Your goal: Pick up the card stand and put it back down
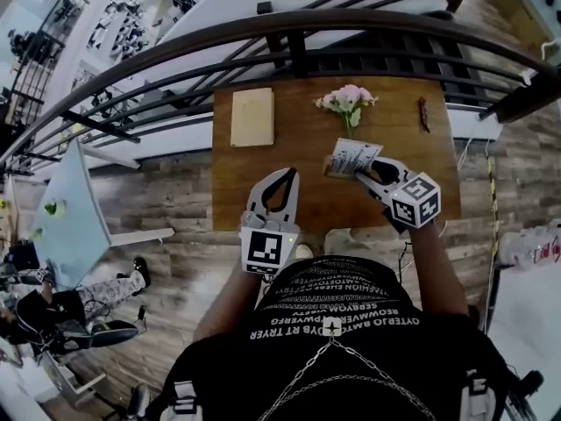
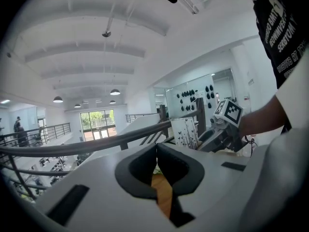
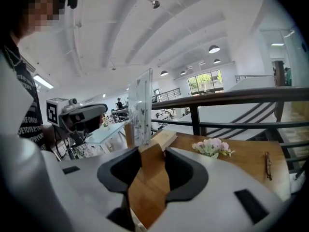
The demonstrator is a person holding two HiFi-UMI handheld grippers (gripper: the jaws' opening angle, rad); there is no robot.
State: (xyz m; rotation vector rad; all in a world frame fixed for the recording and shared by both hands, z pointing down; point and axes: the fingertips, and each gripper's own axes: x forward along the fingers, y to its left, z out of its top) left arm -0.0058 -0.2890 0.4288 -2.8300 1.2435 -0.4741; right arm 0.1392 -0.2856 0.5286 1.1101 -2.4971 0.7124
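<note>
Our R claw [image 1: 359, 173] grips the card stand [image 1: 353, 157] by its wooden base, seemingly just off the bench [image 1: 235, 182]; L claw [image 1: 290, 174] is shut, empty. Mid-carry, we reckon. What's left: base flat on bench, then release.

pad [image 1: 252, 117] back left on table [image 1: 307, 191], flowers [image 1: 347, 100] back ctr, card stand [image 1: 352, 158] just in front, railing [image 1: 175, 53] behind table

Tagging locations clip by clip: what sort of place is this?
Probably a mezzanine in a large open hall: a wooden table beside a dark railing, desks on the floor below, pendant lamps overhead.
</note>
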